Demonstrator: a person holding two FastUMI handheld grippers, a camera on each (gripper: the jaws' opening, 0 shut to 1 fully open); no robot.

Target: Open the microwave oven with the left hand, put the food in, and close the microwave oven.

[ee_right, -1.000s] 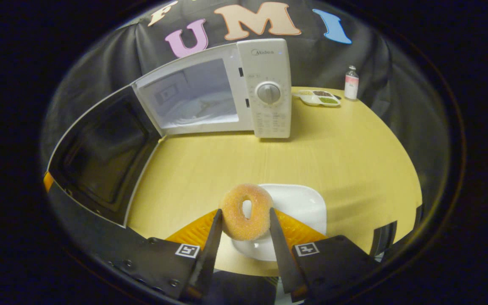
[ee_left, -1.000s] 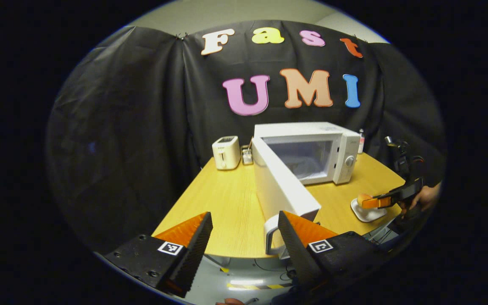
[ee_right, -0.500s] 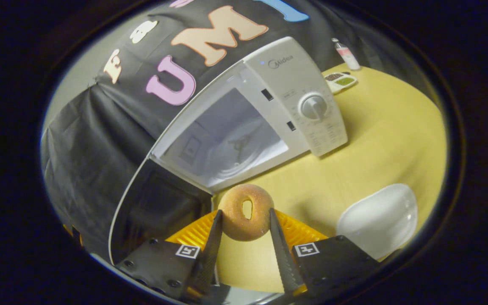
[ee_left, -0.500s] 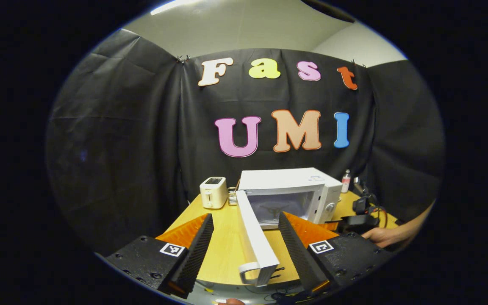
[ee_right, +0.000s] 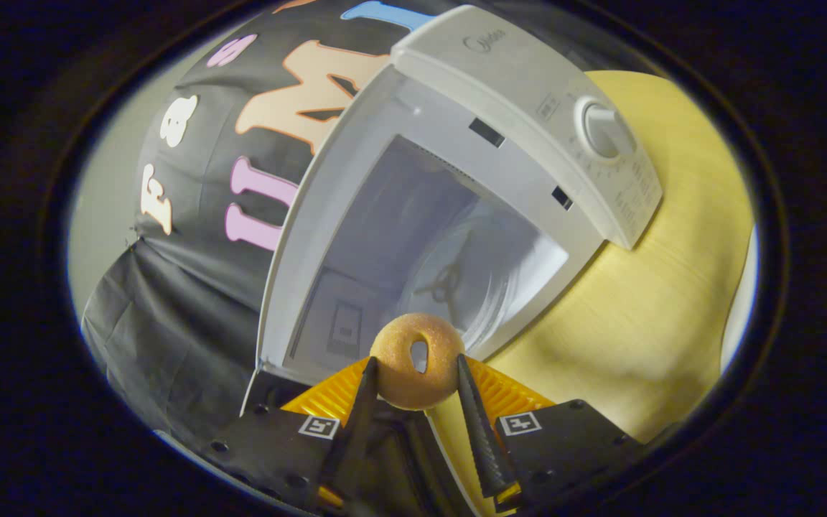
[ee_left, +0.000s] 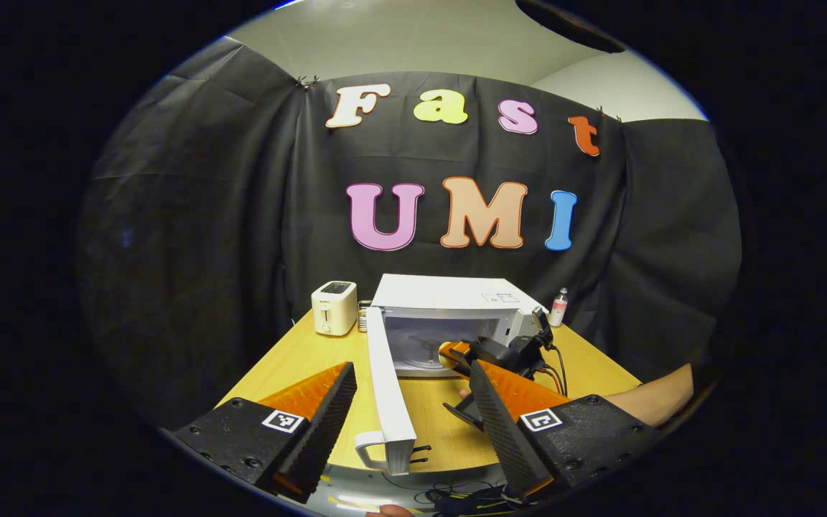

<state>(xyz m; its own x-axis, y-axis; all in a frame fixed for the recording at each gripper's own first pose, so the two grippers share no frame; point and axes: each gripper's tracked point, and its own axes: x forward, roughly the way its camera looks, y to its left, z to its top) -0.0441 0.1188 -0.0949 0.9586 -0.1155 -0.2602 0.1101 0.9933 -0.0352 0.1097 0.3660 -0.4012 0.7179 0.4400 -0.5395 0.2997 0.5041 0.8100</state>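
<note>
Right now the right claw (ee_right: 413, 373) pinches the doughnut (ee_right: 417, 359) between both fingers, ring held upright with its hole facing forward, just at the mouth of the microwave (ee_right: 456, 179). From the right gripper view the open cavity lies straight ahead and slightly up from the doughnut, the turntable (ee_right: 456, 287) just beyond it, so I judge the coming move to be a short push forward along the claw's own line before letting go. The door (ee_left: 388, 380) stands swung wide on the bench (ee_left: 298, 366), edge-on in the left gripper view with its handle (ee_left: 370, 449) toward me, well clear of the opening. The left claw (ee_left: 410, 424) is spread and empty, hanging back near the bench's front edge on either side of the door's free end, so it is the nearer one for closing afterwards. A toaster (ee_left: 333, 307) sits left of the microwave, a small bottle (ee_left: 559, 307) to its right.
</note>
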